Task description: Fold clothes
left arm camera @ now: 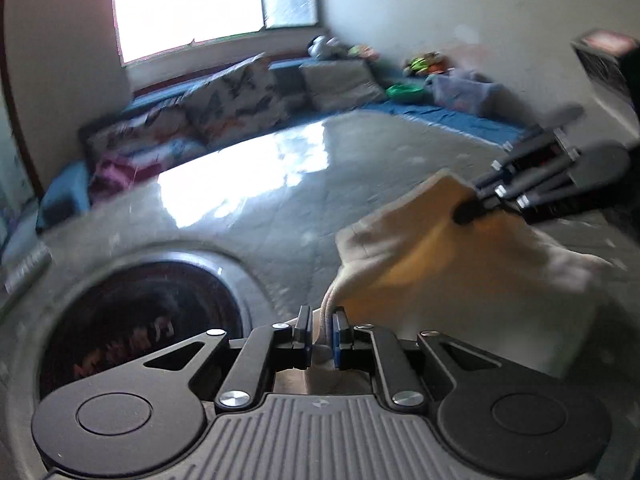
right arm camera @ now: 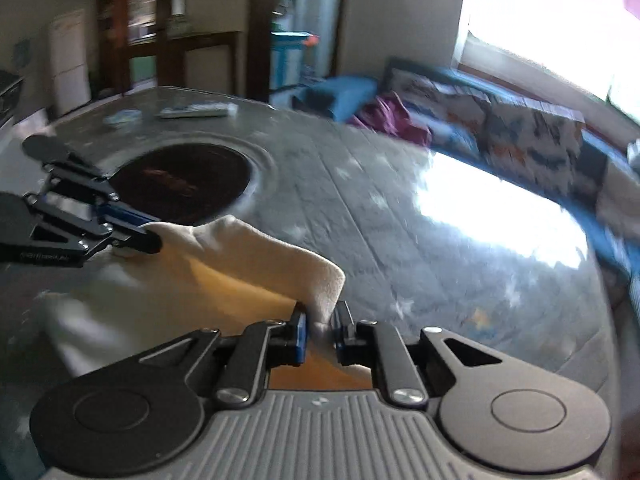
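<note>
Both grippers pinched tight on the cream garment (left arm camera: 432, 256): left gripper (left arm camera: 322, 334) clamping one corner, right gripper (right arm camera: 322, 330) the other. Cloth slung between them, raised off the table (right arm camera: 380, 208), probably spread taut for a fold.

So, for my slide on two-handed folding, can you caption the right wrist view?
Right gripper and left gripper each pinch an edge of a cream cloth lifted above the grey table.

Nothing could be read with certainty. Reddish lettering stood on the dark round inset (left arm camera: 140, 328) of the table, near left in the left wrist view, but blur made it illegible. Small embossed print on the left gripper (right arm camera: 154, 240) was too faint.
</note>
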A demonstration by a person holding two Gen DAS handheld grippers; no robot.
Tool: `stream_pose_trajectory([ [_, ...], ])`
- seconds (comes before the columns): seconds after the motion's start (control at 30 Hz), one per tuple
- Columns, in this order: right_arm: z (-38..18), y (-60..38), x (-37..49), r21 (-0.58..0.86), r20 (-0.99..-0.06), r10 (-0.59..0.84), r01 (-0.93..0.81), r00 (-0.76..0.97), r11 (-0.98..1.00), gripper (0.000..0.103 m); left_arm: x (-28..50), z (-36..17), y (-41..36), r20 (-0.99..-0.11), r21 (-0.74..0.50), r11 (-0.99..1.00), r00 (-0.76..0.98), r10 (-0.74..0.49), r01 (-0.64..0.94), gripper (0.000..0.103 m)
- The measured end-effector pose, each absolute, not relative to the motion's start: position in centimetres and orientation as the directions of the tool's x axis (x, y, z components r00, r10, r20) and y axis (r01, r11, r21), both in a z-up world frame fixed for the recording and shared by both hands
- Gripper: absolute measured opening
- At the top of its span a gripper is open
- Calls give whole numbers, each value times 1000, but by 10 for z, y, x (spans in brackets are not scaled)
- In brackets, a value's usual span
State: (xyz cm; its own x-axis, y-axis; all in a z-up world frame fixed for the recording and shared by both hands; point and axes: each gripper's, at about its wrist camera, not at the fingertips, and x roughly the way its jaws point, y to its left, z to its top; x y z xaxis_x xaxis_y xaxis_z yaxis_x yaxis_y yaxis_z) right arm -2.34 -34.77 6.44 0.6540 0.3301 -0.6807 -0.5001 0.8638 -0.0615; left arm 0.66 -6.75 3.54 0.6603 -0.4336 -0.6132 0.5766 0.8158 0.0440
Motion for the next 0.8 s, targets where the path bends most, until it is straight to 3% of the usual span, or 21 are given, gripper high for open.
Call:
stream_pose_trajectory([
  [0.33, 55, -395, -62, 25, -611, 273, -326, 743, 945, 22, 45, 18, -71, -639, 19, 865, 672, -374, 501, 15],
  [0.67, 37, -407, -52, 120, -626, 261, -240, 735, 963, 12, 42, 34, -71, -626, 1, 892, 696, -351, 451, 15],
  [0.8, 43, -410, -53, 119, -613, 254, -231, 748, 966, 12, 34, 44, -68, -617, -18, 893, 698, -363, 449, 15],
])
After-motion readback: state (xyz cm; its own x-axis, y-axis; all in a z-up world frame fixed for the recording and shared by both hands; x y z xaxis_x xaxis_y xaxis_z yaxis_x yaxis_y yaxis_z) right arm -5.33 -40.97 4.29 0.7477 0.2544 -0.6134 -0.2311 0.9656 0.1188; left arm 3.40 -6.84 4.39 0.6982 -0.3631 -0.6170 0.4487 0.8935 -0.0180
